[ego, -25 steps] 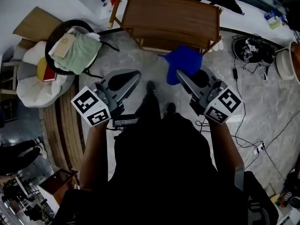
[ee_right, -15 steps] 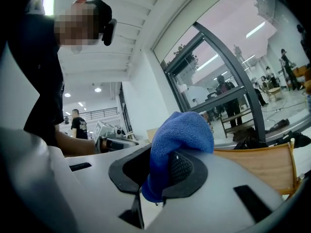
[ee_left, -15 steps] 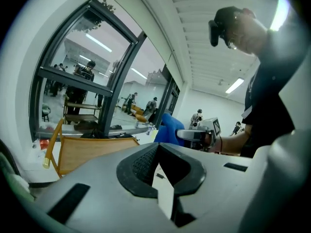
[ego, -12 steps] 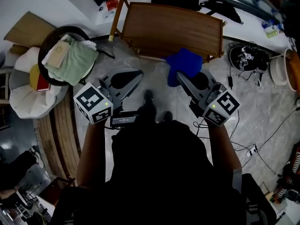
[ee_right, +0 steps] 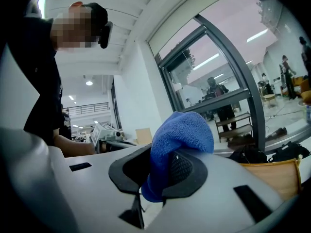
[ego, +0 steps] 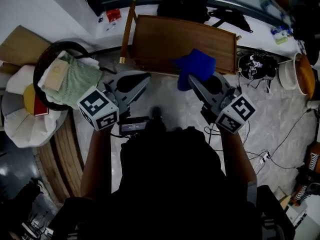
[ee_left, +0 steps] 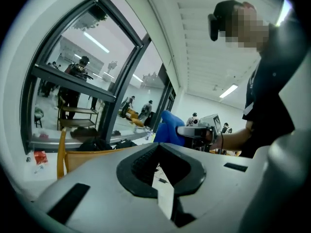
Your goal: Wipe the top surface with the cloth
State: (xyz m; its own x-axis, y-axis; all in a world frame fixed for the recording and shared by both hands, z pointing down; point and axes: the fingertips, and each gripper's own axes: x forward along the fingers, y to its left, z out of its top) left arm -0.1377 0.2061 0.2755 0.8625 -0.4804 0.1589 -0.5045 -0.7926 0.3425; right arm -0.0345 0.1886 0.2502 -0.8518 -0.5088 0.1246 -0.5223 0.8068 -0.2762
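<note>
My right gripper (ego: 191, 80): clamped on cloth (ego: 196, 65), at table (ego: 175, 34) near edge. My left gripper (ego: 145, 77): closed, empty, over floor (ego: 167, 95) before table.

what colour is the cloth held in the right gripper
Blue. The cloth, clamped in the right gripper, shows best in the right gripper view.
</note>
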